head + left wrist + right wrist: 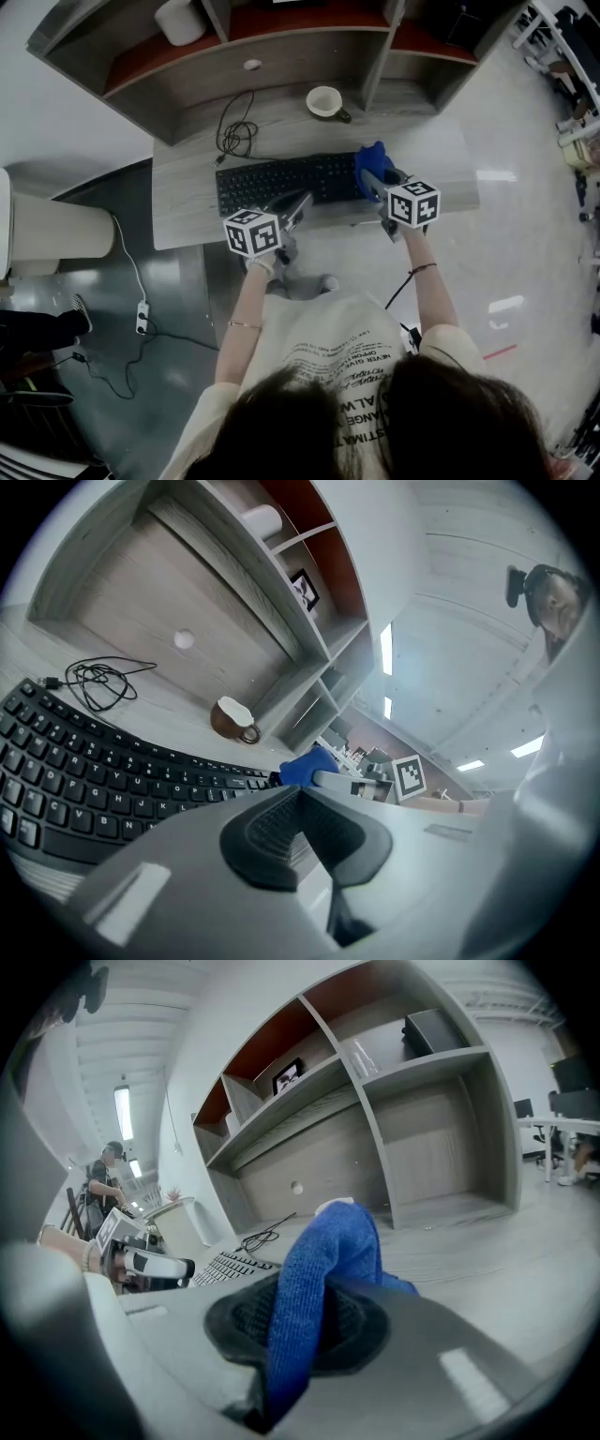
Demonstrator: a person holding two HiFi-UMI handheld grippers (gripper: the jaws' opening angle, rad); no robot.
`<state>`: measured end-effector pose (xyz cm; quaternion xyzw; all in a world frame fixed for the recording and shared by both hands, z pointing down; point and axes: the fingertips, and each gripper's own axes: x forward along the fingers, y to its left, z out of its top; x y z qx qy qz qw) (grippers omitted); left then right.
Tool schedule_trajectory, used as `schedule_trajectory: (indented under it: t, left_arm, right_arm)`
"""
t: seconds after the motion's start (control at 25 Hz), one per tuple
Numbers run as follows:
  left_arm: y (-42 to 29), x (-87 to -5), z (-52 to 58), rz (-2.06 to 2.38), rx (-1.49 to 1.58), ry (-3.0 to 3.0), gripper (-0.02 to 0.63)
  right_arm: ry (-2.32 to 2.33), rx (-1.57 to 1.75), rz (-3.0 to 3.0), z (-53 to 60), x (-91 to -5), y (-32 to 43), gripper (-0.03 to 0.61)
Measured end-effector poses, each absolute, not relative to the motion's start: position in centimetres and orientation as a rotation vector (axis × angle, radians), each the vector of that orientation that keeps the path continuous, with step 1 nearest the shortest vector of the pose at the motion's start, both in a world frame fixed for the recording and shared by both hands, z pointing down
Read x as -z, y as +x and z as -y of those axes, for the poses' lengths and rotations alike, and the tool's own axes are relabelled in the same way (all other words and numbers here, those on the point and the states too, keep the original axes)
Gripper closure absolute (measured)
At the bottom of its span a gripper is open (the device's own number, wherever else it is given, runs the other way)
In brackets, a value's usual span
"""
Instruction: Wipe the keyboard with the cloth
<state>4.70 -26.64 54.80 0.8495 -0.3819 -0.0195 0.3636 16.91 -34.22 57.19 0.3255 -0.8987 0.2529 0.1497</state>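
A black keyboard [281, 182] lies across the grey desk [187, 216]; it also shows at the left of the left gripper view, keyboard [84, 771]. My right gripper [373, 178] is shut on a blue cloth [372, 161] at the keyboard's right end. In the right gripper view the cloth [323, 1279] is pinched between the dark pads and folds up over them. My left gripper [298, 203] hovers at the keyboard's front edge, near its middle, shut with nothing between its pads [272, 841].
A brown cup [325, 101] with a white inside stands behind the keyboard. A coiled black cable [236, 136] lies at the back left. Shelving [272, 37] rises behind the desk, with a white roll [180, 21] on it. The desk's front edge runs just below the grippers.
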Motion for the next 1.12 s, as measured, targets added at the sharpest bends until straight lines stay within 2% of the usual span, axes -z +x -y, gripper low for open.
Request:
schedule_trajectory:
  t: [1.12]
  left_arm:
    - [-0.2, -54.4, 25.0, 0.807, 0.047, 2.248, 0.617]
  right_arm:
    - [1.097, -0.750, 2.524, 32.1, -56.7, 11.8, 0.526]
